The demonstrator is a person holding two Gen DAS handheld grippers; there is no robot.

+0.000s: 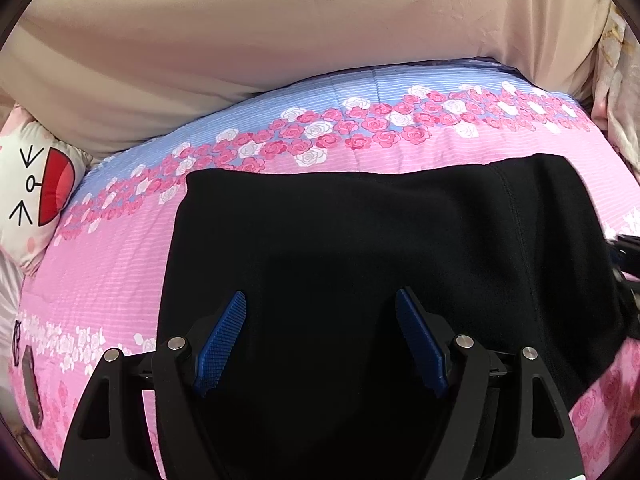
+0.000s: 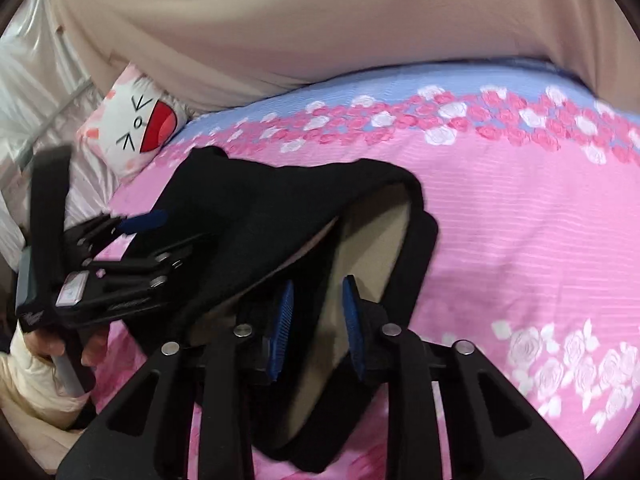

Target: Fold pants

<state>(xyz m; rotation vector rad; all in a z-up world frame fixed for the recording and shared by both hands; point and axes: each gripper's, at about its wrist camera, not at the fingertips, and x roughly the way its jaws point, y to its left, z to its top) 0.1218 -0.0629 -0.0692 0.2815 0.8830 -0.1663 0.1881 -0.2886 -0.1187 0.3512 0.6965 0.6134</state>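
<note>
A cartoon-face pillow (image 1: 38, 184) sits at the far left beside a beige quilt (image 1: 280, 40). Black pants (image 1: 360, 232) of soft matte knit lie on the bed's pink rose-printed cover (image 1: 120, 248). The left hand-held gripper (image 1: 320, 340) hovers over them, its ribbed blue pads (image 1: 220, 344) spread wide with nothing gripped. Only the right wrist view shows the pants' tan lining (image 2: 360, 248), lifted between the narrowed, not yet pressing pads of the right hand-held gripper (image 2: 318, 332), and a hand (image 2: 48, 348) on the other tool's handle.
</note>
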